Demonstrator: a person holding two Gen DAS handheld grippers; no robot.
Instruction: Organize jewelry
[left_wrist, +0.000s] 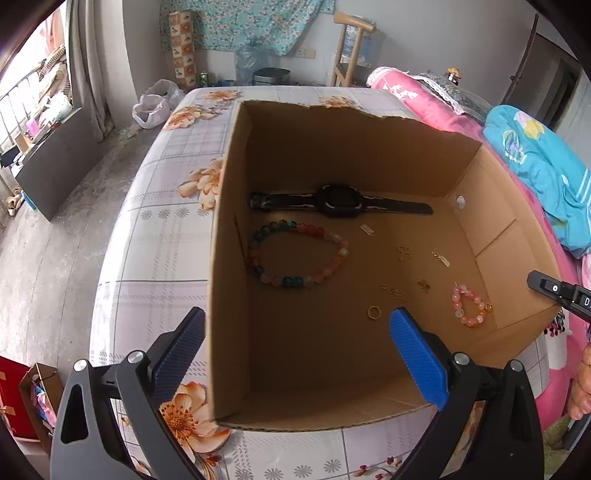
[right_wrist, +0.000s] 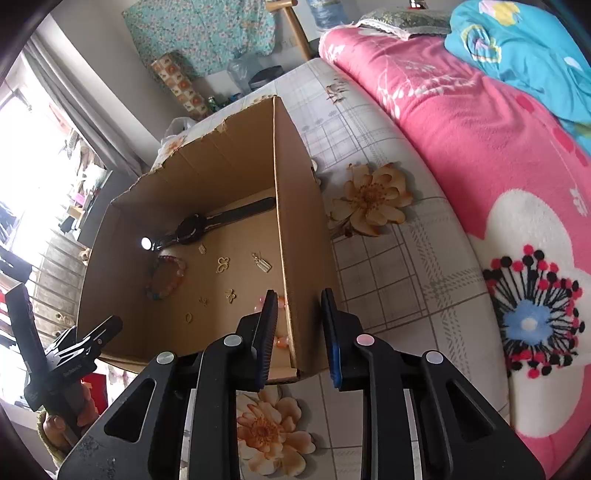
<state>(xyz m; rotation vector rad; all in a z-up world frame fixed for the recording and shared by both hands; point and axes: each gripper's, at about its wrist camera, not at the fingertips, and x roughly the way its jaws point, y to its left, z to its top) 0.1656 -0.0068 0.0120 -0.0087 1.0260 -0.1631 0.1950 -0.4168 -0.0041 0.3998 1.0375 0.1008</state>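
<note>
Right gripper (right_wrist: 299, 332) straddles box (right_wrist: 295, 229) wall (left view: ring (left_wrist: 373, 312)).

**Hidden and unclear bits**

Small pink bracelet (right_wrist: 281, 341) mostly behind right gripper (right_wrist: 299, 332) finger and box wall (right_wrist: 295, 229). Tiny gold pieces (left_wrist: 404, 254) too small to identify. Person's hand (left_wrist: 583, 384) cut off by frame edge.

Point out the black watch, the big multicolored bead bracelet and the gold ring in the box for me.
black watch (left_wrist: 337, 204): left wrist view, on its square face.
multicolored bead bracelet (left_wrist: 291, 281): left wrist view, on the blue beads at its near side.
gold ring (left_wrist: 373, 312): left wrist view, on its band.
</note>
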